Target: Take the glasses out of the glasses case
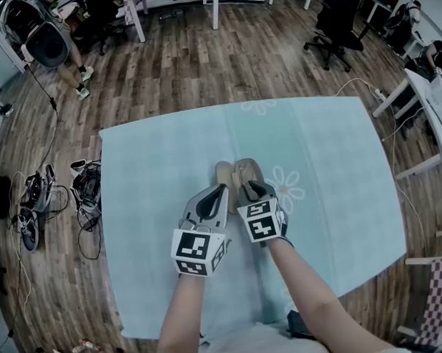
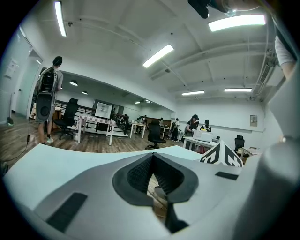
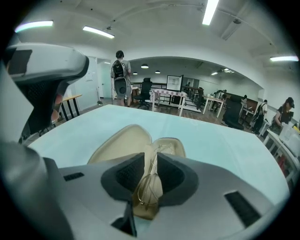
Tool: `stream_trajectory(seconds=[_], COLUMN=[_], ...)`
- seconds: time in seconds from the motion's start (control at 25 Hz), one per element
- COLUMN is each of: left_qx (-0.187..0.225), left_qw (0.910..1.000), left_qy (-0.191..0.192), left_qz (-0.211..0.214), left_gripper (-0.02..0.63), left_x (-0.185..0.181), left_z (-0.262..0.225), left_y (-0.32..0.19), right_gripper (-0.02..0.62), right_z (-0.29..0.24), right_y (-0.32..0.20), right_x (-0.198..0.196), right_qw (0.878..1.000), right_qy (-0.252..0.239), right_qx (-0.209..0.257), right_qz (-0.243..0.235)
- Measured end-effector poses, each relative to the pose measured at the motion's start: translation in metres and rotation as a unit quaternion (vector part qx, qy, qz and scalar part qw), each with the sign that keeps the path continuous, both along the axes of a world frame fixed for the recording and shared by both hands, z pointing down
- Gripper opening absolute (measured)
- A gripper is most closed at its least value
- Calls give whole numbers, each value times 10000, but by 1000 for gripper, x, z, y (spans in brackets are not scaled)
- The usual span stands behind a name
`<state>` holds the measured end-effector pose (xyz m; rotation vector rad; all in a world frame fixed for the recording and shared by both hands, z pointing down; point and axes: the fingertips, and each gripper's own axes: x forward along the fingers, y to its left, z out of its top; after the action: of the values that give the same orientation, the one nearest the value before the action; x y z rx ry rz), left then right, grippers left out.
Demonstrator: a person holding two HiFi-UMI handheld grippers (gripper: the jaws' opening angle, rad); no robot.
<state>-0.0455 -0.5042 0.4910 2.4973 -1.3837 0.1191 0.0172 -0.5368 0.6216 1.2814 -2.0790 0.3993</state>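
Two grippers at the open glasses case: right gripper pinches the glasses, long axis running fwd along its jaws, case underneath. Just beside it, left gripper is closed w/ nothing between.

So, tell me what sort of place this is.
Most likely an open-plan office or lab: black swivel office chairs, white desks on a brown wood-plank floor, and long ceiling strip lights.
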Motion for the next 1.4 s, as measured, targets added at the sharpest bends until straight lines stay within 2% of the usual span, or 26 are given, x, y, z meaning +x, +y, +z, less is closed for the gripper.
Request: stream_trajectory(seconds=[0.4, 0.52, 0.68, 0.8, 1.16, 1.4], left_qx=[-92, -99, -100, -121, -94, -98], left_qw=[9999, 9999, 9998, 9998, 9997, 9996], left_qy=[10, 20, 21, 20, -15, -44], left_qz=[-111, -135, -148, -170, -222, -257], left_gripper=[8, 8, 8, 8, 8, 8], left_x=[-9, -11, -13, -18, -21, -26], left_z=[11, 12, 12, 12, 11, 6], left_y=[-5, -6, -5, -6, -2, -3], right_gripper=[104, 77, 32, 28, 29, 25], right_z=[25, 28, 38, 41, 40, 31], right_y=[-7, -7, -6, -9, -10, -14], right_x=[8, 10, 9, 8, 15, 17], right_qw=[9986, 9981, 9938, 9917, 9927, 9957], right_qy=[310, 421, 951, 1093, 1008, 603], right_qx=[-415, -446, -566, -678, -653, -647], right_qz=[83, 82, -82, -34, 86, 284])
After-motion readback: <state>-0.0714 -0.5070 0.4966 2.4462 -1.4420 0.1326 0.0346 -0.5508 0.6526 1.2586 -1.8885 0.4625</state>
